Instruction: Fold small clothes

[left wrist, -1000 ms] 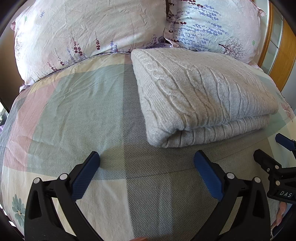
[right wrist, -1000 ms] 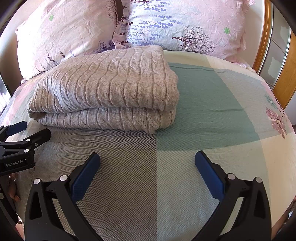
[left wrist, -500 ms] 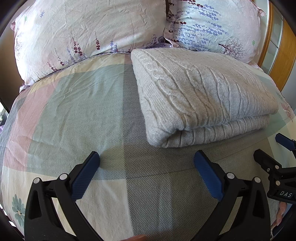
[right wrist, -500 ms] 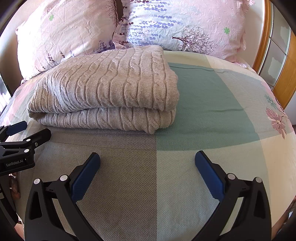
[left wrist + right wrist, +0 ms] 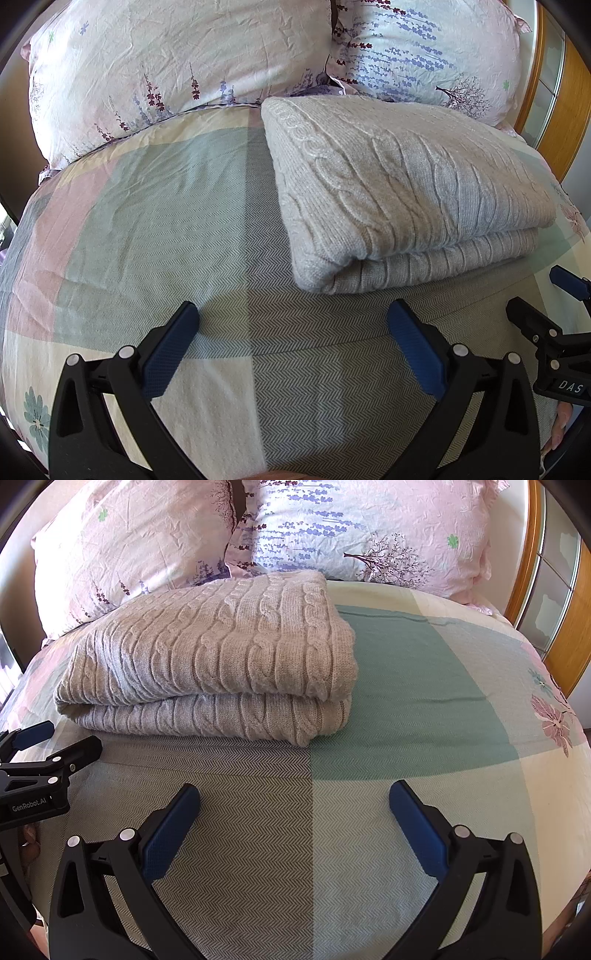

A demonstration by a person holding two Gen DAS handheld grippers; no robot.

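Observation:
A beige cable-knit sweater (image 5: 406, 192) lies folded in a neat two-layer stack on the checked bedspread (image 5: 155, 221); it also shows in the right wrist view (image 5: 214, 664). My left gripper (image 5: 293, 321) is open and empty, hovering over the bedspread just in front of the sweater's near left corner. My right gripper (image 5: 293, 801) is open and empty, in front of the sweater's near right corner. Each gripper shows at the edge of the other's view: the right one (image 5: 535, 299) and the left one (image 5: 55, 744), both open.
Two floral pillows (image 5: 177, 62) (image 5: 369, 531) lean at the head of the bed behind the sweater. A wooden frame with glass panels (image 5: 550, 590) stands at the right. The bedspread (image 5: 424, 686) stretches right of the sweater.

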